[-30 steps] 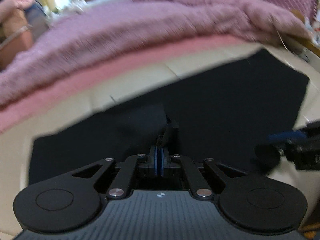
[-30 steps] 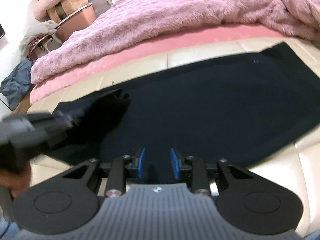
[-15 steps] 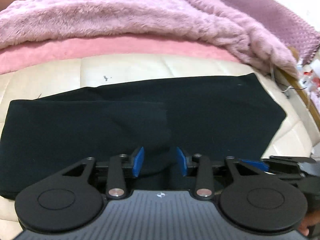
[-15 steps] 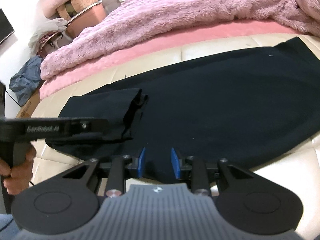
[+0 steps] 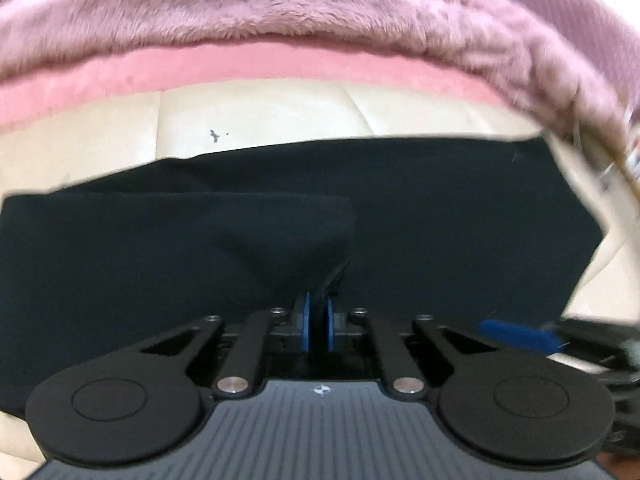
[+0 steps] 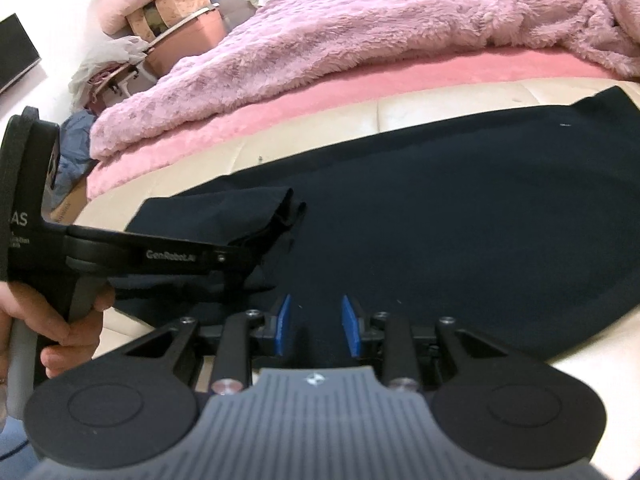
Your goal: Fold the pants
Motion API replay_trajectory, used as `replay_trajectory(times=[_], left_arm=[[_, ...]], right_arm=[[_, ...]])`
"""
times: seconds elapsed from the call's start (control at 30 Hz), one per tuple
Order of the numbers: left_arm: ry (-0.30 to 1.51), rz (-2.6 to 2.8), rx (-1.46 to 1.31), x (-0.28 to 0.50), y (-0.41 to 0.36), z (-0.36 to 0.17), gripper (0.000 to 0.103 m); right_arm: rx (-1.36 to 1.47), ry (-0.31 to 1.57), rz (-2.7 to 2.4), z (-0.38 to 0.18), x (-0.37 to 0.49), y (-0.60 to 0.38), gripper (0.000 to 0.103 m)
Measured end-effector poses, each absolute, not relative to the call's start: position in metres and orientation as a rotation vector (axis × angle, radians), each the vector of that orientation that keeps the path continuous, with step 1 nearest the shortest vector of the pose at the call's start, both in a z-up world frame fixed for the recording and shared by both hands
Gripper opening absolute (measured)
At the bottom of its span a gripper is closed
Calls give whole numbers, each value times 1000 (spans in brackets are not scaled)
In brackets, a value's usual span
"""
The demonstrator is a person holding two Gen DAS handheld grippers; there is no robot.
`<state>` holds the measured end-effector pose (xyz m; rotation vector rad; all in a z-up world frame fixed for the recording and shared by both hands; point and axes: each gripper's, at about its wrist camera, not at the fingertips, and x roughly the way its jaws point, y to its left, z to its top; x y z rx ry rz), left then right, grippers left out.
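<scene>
Pants [image 5: 460, 216]: dark, lay flat across the cream bed [image 5: 260, 112], one end folded over.
Left gripper [image 5: 318, 322]: half a second earlier we had its fingers apart; now closing, pinching the folded corner.
Right gripper [image 6: 316, 330]: fingers stayed apart over the cloth, holding nothing.
Meaning: we judged the fold re-gripped, ready to carry further.

Cream cushioned surface [image 6: 420, 116], fluffy pink blanket [image 6: 360, 28], cluttered corner [image 6: 160, 24]

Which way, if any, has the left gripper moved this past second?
Yes: in the right wrist view the left gripper travelled right over the pants, away from the cushion's left edge; its jaws are closing on fabric.
</scene>
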<state>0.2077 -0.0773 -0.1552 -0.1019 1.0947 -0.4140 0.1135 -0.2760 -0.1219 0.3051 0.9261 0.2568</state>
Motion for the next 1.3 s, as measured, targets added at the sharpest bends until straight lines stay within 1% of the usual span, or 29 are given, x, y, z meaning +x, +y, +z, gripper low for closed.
replay_trajectory(times=[0.13,0.27,0.4,0.57,0.6,0.67,0.97,1.0,1.1,1.3], left_arm=[[1114,-471,-269,219,-49,-147,6],[1110,-519,-342,225,-31,-139,6],[1120,-561,-324,228,-29,-138,6],[1174,-590,-320,234,-35,-153,7],[1184,-596,-318,235,-37,-157,10],[1198,-606,-322,237,-41,-162,12],[1220,-586,-290,233,-38,-168,13],[1214,-587,-292,232,-38,-167,8],[1190,-590,-310,230,-35,-162,0],[1129,-594,-346,230,-21,-141,0]], right_arm=[[312,922,321,-123,123,-268,25],[297,919,392,-124,138,-256,26],[255,906,447,-122,157,-244,26],[141,931,465,-119,168,-238,26],[139,945,462,-120,169,-239,26],[148,971,455,-124,169,-245,26],[136,990,476,-131,174,-242,26],[130,990,480,-132,174,-240,26],[115,992,500,-132,176,-235,26],[99,999,554,-134,185,-227,26]])
